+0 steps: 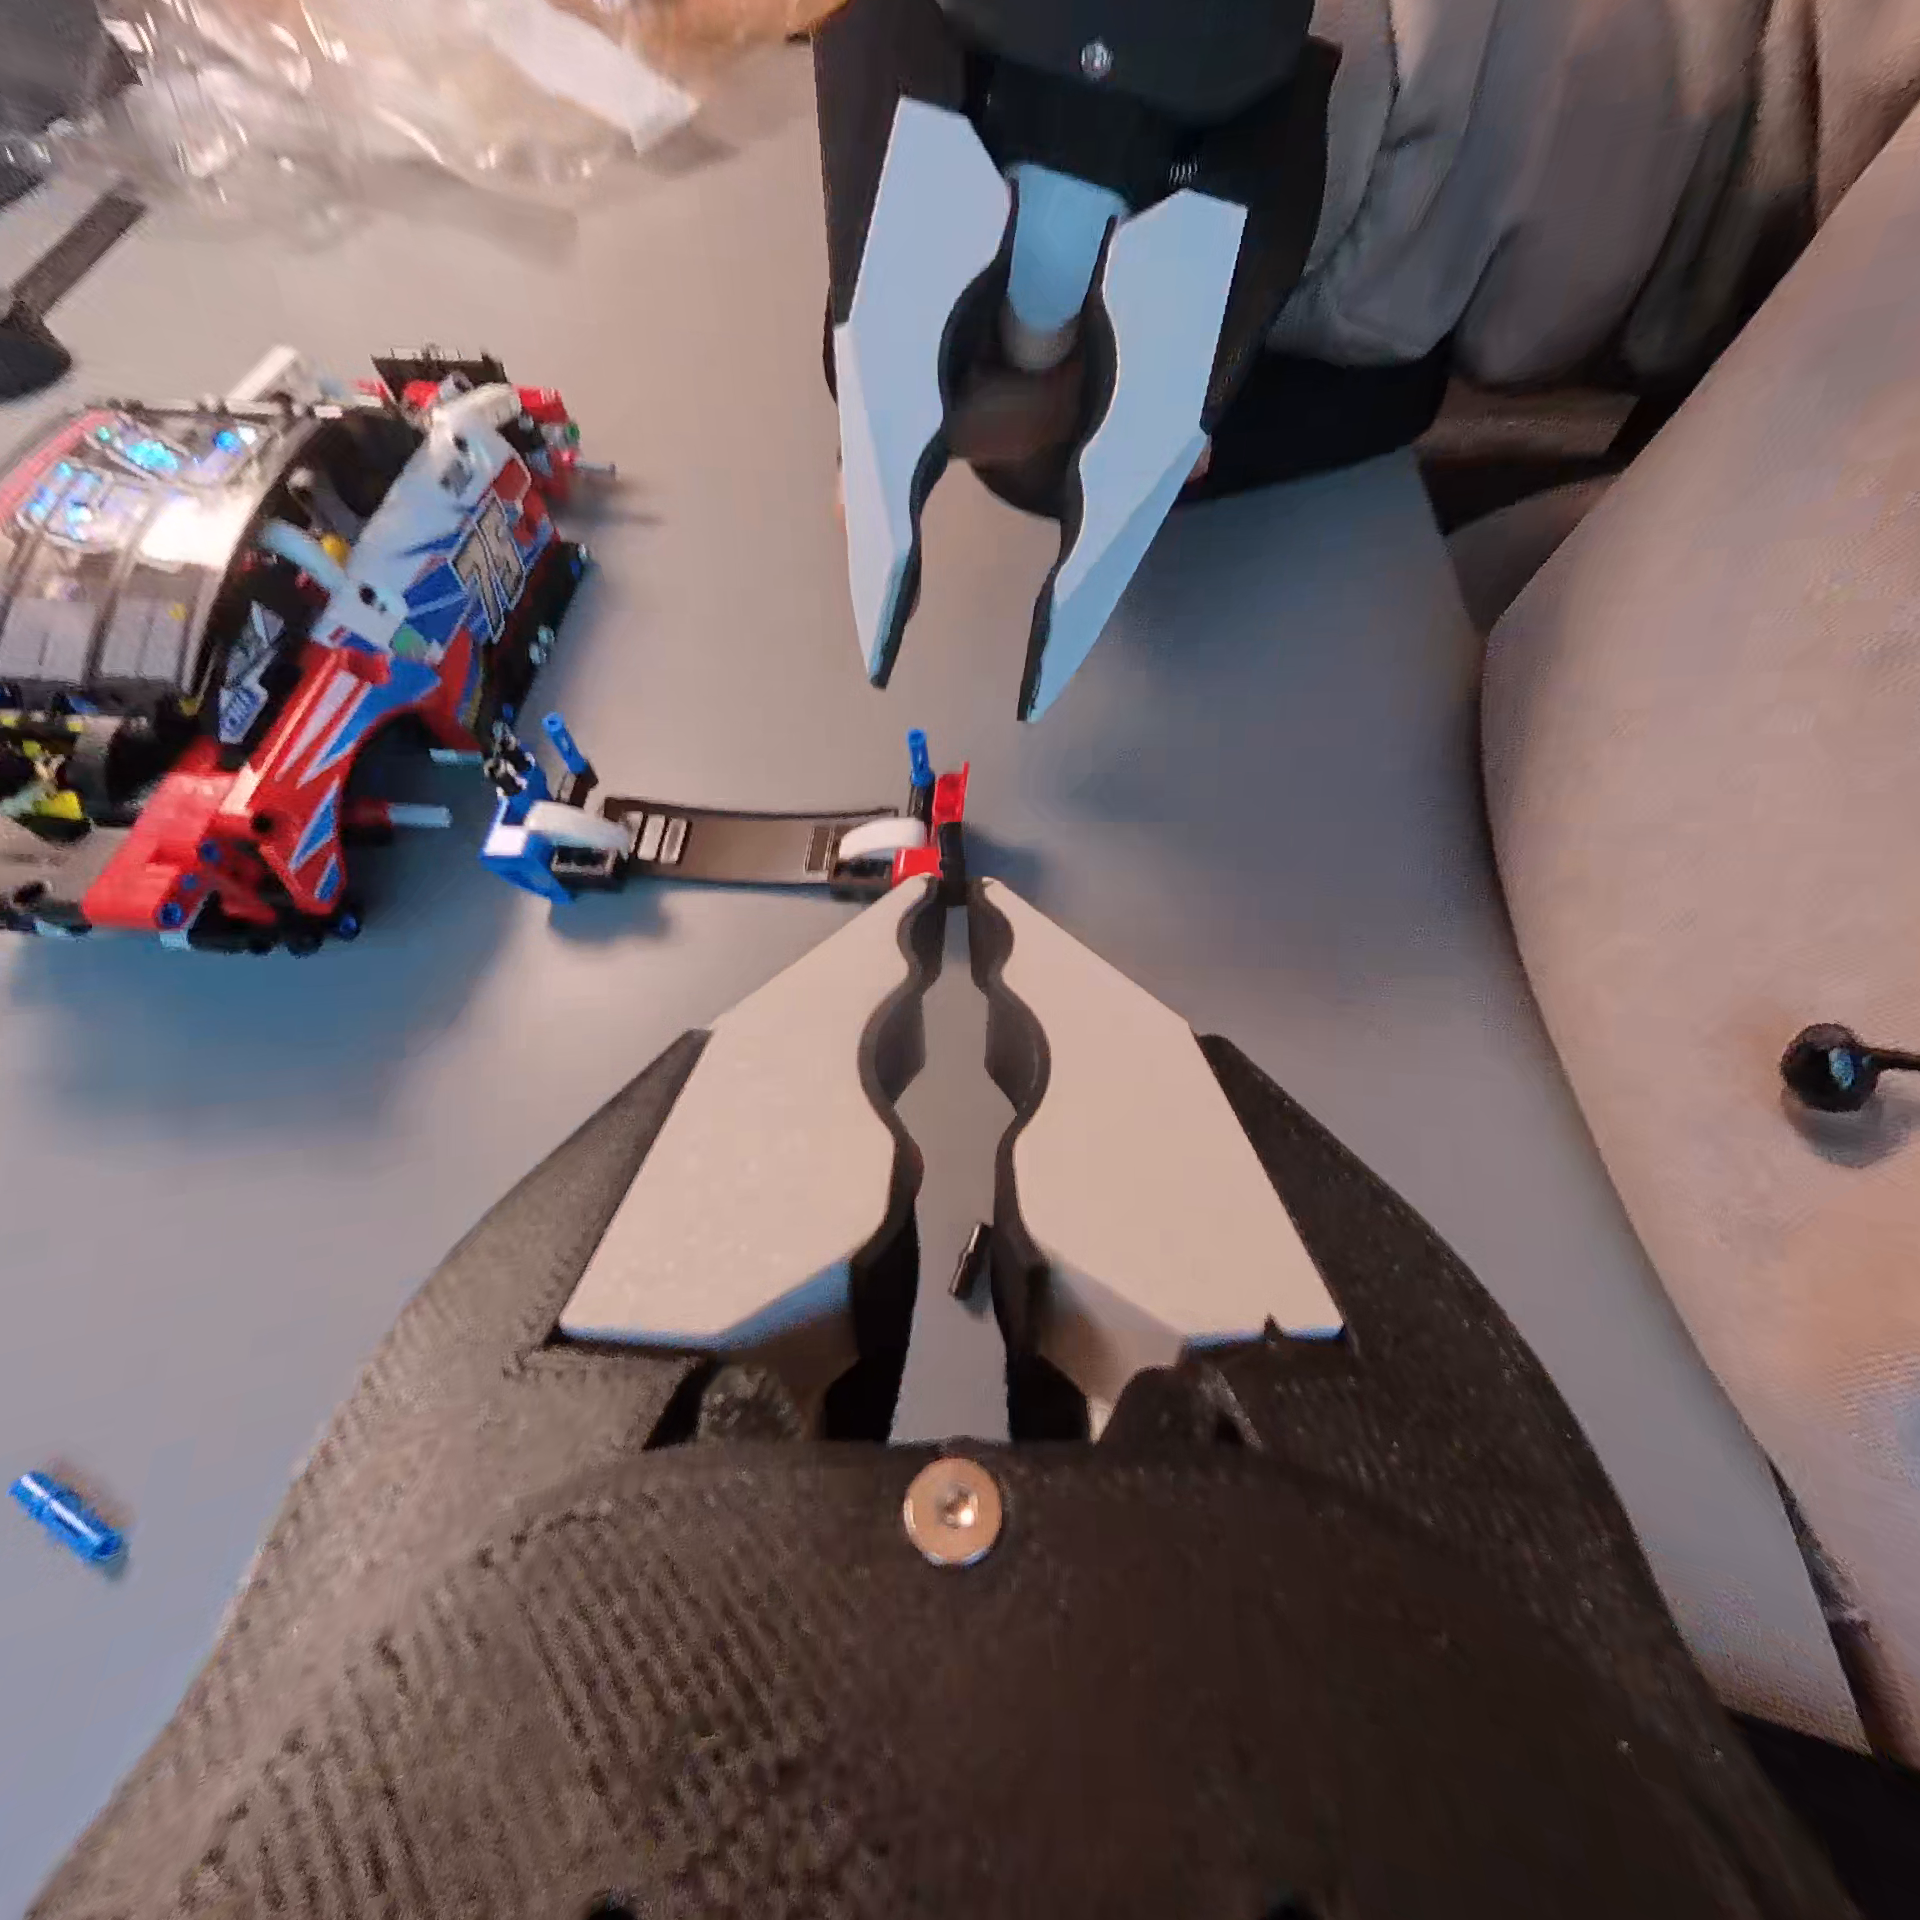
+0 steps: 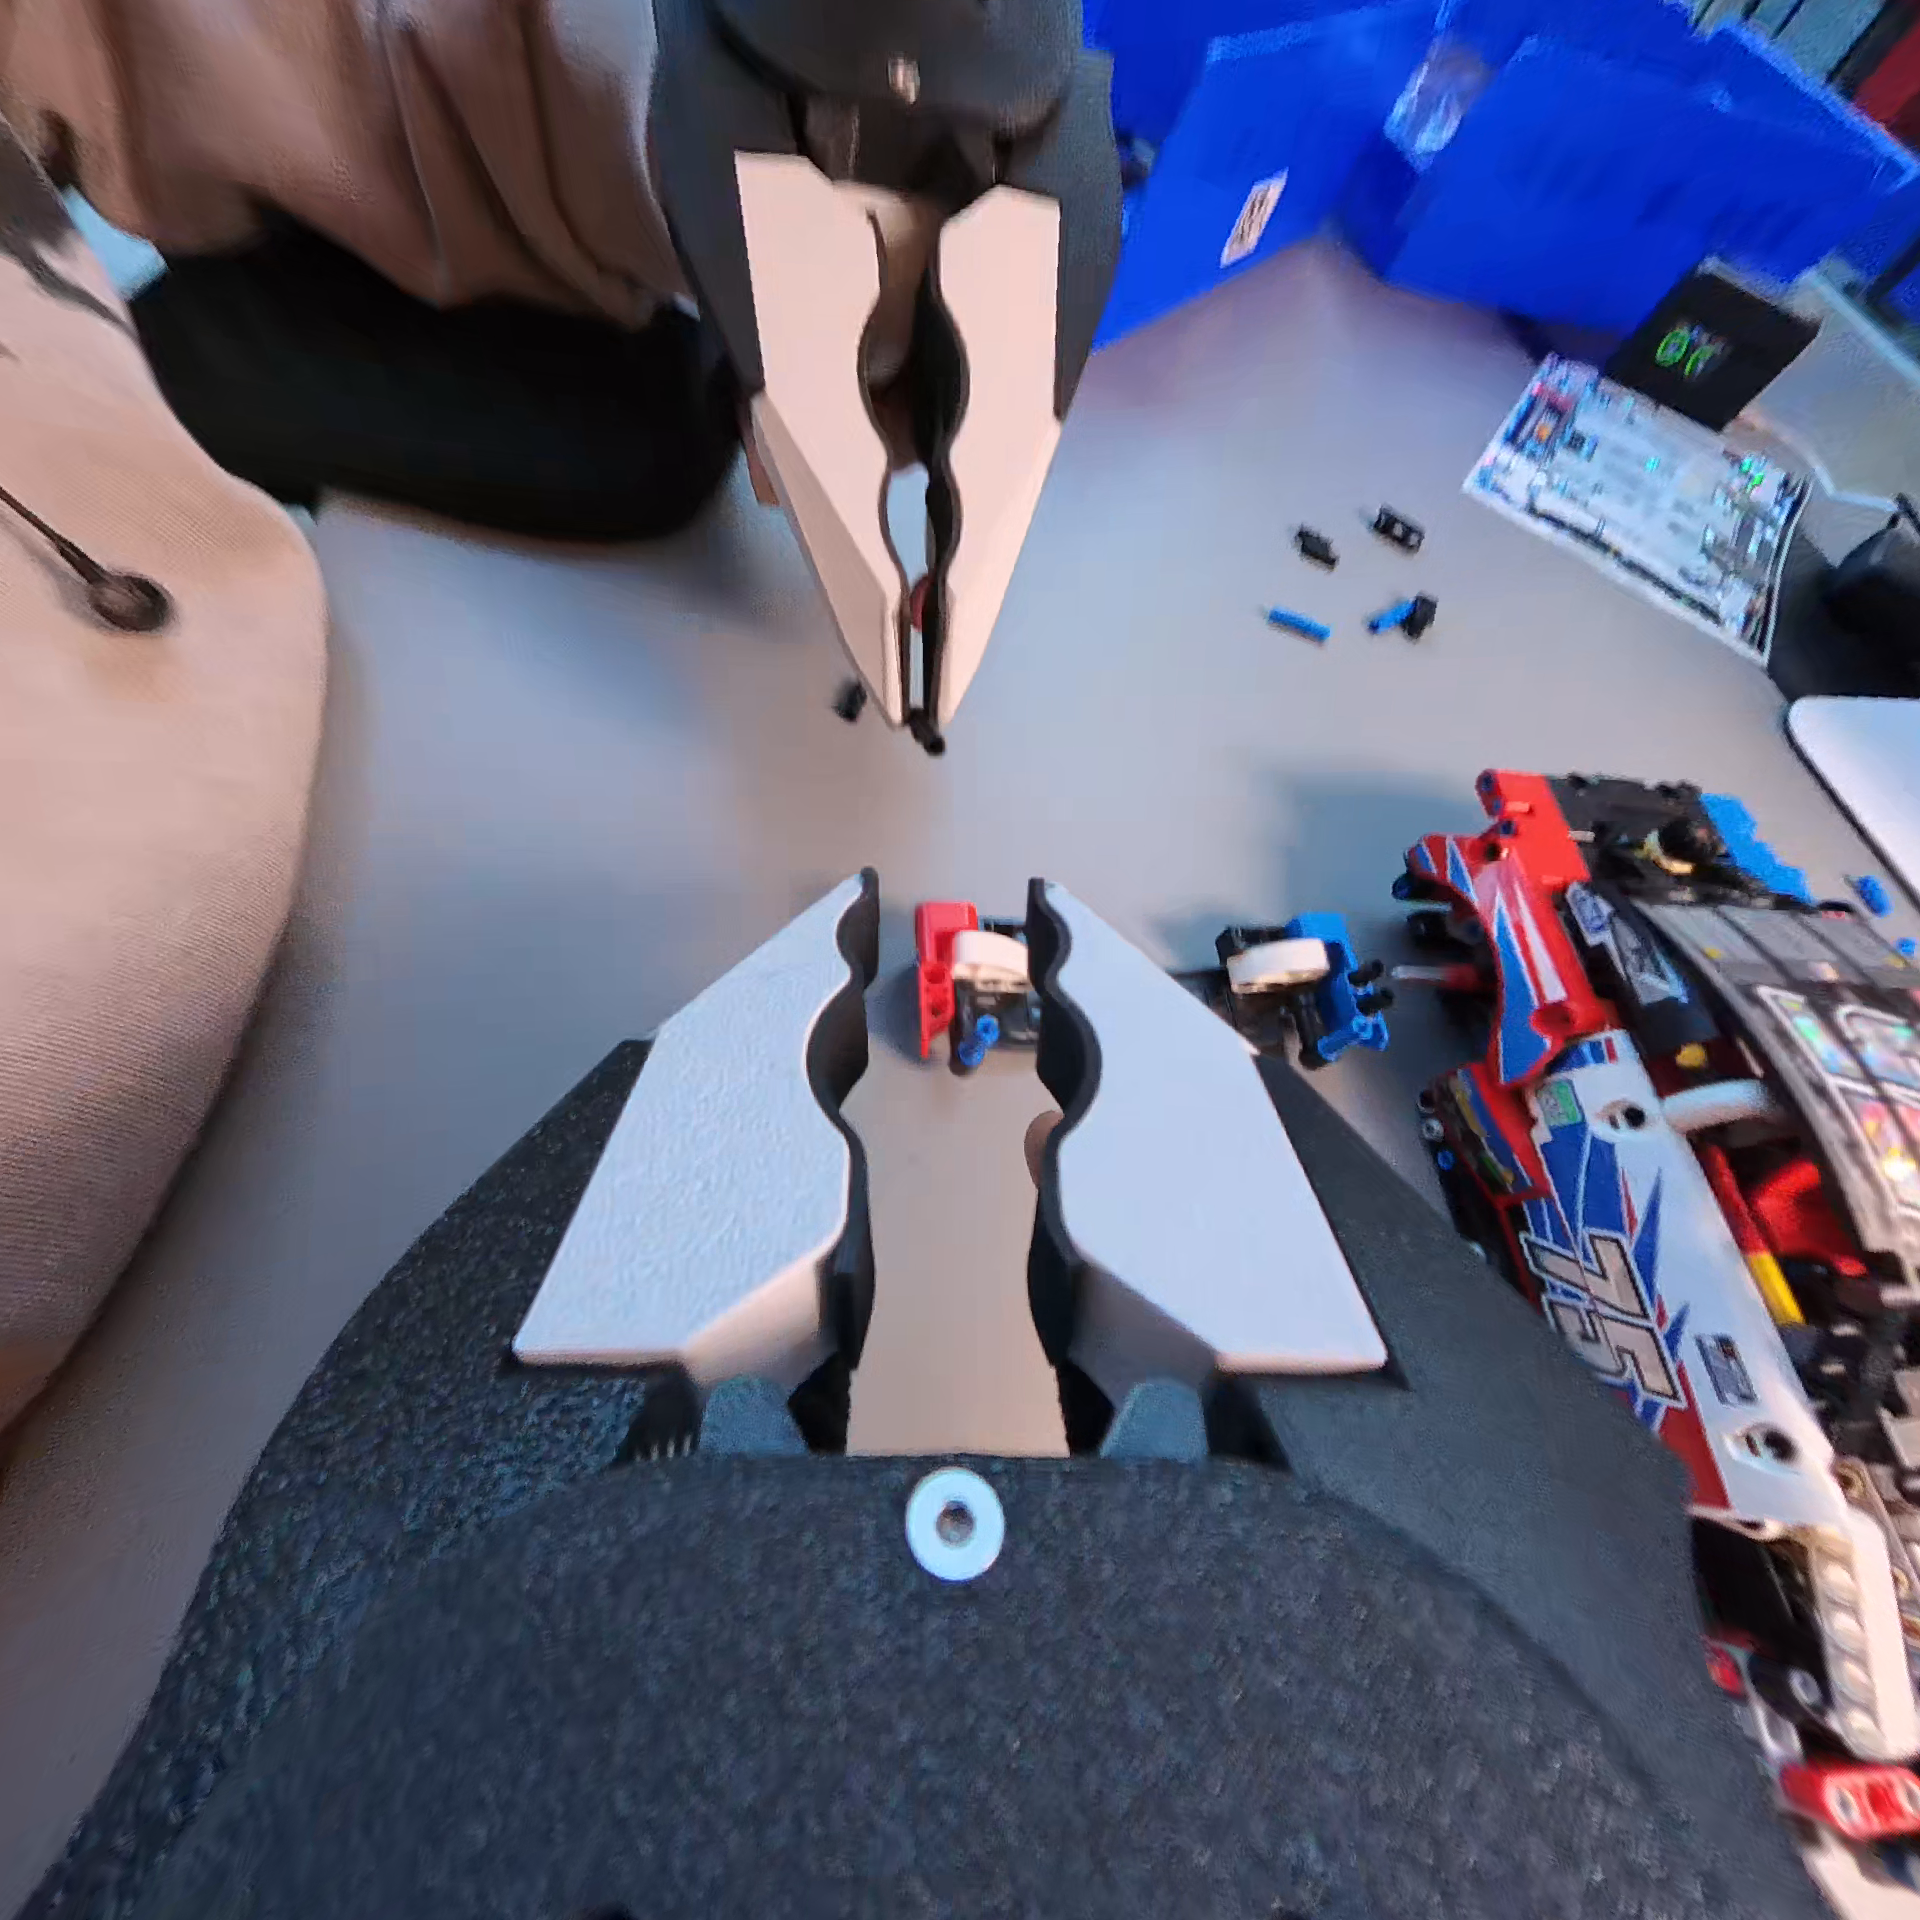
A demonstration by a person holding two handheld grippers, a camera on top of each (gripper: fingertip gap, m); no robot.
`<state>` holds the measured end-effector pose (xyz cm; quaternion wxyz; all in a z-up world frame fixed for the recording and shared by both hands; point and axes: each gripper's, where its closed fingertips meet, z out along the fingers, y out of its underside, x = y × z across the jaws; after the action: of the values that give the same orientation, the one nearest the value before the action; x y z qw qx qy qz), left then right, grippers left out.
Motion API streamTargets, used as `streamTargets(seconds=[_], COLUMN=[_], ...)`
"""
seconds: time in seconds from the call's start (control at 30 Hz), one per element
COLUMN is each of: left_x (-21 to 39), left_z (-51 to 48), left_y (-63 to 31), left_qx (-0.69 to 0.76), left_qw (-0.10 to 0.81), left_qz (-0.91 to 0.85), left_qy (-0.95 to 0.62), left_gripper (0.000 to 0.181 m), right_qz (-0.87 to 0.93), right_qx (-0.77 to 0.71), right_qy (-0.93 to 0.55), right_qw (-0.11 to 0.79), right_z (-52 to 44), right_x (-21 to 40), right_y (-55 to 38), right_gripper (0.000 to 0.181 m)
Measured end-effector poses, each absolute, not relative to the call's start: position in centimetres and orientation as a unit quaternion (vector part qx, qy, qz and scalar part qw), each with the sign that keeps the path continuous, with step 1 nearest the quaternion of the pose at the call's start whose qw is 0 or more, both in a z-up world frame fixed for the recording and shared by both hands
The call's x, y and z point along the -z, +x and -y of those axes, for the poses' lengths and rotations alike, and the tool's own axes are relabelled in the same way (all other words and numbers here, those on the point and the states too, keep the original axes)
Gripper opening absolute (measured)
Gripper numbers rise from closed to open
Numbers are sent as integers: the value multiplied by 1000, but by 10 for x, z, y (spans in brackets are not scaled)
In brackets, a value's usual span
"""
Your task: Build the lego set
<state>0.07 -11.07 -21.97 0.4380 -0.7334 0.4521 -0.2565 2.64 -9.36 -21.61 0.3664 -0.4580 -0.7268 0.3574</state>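
Left gripper [image 1: 948, 894] around small black pin [image 2: 925, 736]

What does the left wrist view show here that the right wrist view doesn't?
Only the left wrist view shows the clear plastic bags and a lone blue pin. Only the right wrist view shows blue bins, the instruction booklet and scattered small pins. Both show the car model, the black wing piece, the left gripper shut on a small black part, and the open right gripper.
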Motion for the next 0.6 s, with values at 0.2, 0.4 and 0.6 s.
streamTargets(seconds=[0.2, 0.4, 0.6], left_x=[201, 202, 201], left_z=[116, 120, 120], left_y=[25, 34, 33], left_qx=[288, 297, 300], left_qw=[446, 440, 444], left_qz=[-472, -481, -478], left_qy=[-704, -698, -696], left_gripper=[1, 2, 1], right_qz=[711, 721, 722], right_qx=[-413, -416, -417], right_qy=[-427, -415, -416], right_qw=[376, 366, 363], right_z=[115, 121, 122], right_x=[194, 198, 199], right_y=[24, 25, 24], right_gripper=[11, 3, 4])
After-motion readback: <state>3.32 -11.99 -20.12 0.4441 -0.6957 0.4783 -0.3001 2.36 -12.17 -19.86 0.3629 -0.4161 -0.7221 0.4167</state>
